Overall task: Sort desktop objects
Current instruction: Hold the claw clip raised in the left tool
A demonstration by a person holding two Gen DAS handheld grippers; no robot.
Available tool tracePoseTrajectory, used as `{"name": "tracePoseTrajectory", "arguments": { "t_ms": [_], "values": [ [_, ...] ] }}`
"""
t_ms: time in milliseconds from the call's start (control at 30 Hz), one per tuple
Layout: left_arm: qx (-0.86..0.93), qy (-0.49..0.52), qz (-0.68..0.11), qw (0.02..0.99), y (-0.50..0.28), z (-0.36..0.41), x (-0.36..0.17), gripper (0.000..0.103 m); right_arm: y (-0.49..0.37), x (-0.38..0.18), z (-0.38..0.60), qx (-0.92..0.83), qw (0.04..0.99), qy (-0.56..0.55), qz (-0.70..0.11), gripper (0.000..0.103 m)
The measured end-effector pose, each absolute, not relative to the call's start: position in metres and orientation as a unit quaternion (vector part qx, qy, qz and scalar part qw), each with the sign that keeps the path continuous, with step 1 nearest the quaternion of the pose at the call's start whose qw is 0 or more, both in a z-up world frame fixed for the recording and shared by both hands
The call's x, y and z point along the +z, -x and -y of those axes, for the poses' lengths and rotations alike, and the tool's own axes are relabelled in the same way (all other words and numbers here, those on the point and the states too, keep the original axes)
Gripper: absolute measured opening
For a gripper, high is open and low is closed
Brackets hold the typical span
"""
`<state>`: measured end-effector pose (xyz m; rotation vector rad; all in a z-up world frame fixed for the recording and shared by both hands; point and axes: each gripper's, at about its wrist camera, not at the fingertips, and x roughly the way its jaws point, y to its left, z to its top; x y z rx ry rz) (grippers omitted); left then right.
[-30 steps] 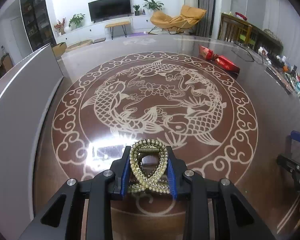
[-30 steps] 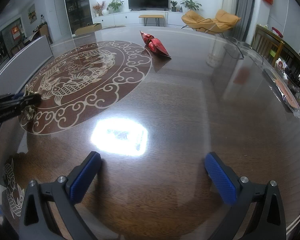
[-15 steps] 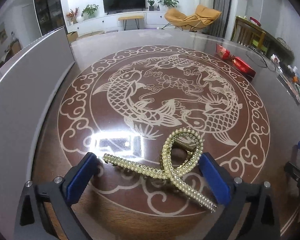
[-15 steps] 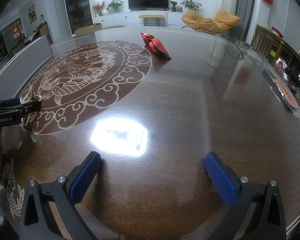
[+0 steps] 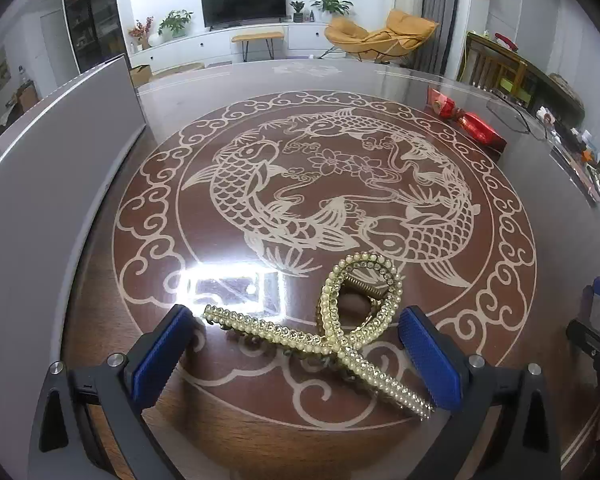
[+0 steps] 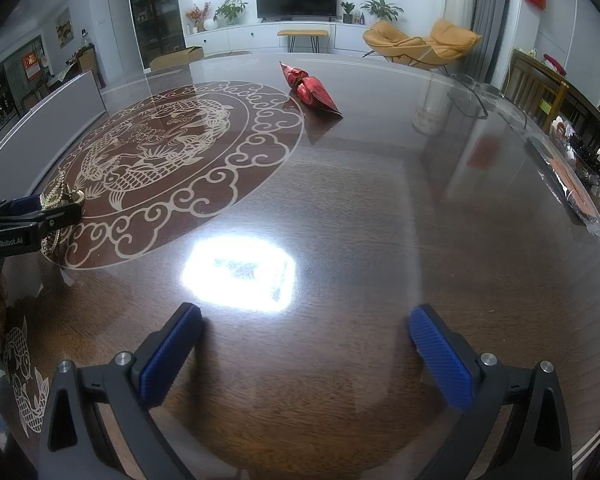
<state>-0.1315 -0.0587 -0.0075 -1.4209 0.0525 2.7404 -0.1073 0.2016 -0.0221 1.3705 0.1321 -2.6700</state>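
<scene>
Now flat on the table (image 5: 380, 448), gold hair clip (image 5: 342, 334), loop pointing away, tails toward widely parted left fingers (image 5: 160, 360).

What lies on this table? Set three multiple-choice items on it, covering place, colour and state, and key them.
1. The pearl hair claw lies:
A. on the fish medallion, between the left hand-held gripper fingers
B. beside the red packet
C. on the orange chair

2. The pads are:
A. green
B. blue
C. red

3. The left hand-held gripper is:
A. shut on the claw
B. open
C. out of view

Key:
1 A, the claw rests on the patterned disc between both fingers.
2 B, both views show blue ribbed pads.
3 B, its jaws have just been opening and stand wide, with the claw lying loose between them.
</scene>
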Motion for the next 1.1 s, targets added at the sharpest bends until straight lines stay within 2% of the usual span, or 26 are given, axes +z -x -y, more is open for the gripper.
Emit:
{"name": "tracePoseTrajectory", "arguments": {
  "t_ms": [200, 500, 600, 733, 800, 867, 900, 967, 1033, 1100],
  "values": [
    [0.877, 0.474, -0.056, 0.056, 0.136, 0.055, -0.005, 0.103, 0.107, -0.022, -0.202, -0.887, 0.069, -0.455, -0.044, 0.103],
    [0.875, 0.434, -0.192, 0.092, 0.144, 0.017, 0.003, 0.103, 0.107, -0.022, -0.202, -0.887, 0.068, -0.455, -0.044, 0.103],
    [0.875, 0.447, -0.167, 0.08, 0.151, 0.021, 0.002, 0.103, 0.107, -0.022, -0.201, -0.887, 0.068, -0.455, -0.044, 0.103],
    [0.878, 0.465, -0.08, 0.084, 0.153, 0.044, -0.003, 0.103, 0.107, -0.022, -0.202, -0.887, 0.068, -0.455, -0.044, 0.103],
    [0.884, 0.46, -0.039, 0.081, 0.15, 0.055, -0.006, 0.095, 0.107, -0.022, -0.201, -0.887, 0.068, -0.455, -0.044, 0.103],
    [0.892, 0.446, -0.038, 0.073, 0.146, 0.058, -0.005, 0.07, 0.107, -0.022, -0.201, -0.887, 0.068, -0.455, -0.044, 0.103],
    [0.894, 0.44, -0.038, 0.074, 0.144, 0.059, -0.003, 0.063, 0.107, -0.022, -0.201, -0.887, 0.068, -0.455, -0.044, 0.103],
    [0.896, 0.435, -0.038, 0.083, 0.139, 0.06, -0.001, 0.039, 0.107, -0.022, -0.201, -0.887, 0.068, -0.455, -0.044, 0.103],
    [0.897, 0.432, -0.038, 0.088, 0.135, 0.061, -0.002, 0.032, 0.107, -0.022, -0.201, -0.887, 0.068, -0.455, -0.044, 0.103],
    [0.898, 0.428, -0.044, 0.091, 0.131, 0.061, -0.003, 0.032, 0.107, -0.022, -0.201, -0.887, 0.068, -0.455, -0.044, 0.103]
  ]
}}
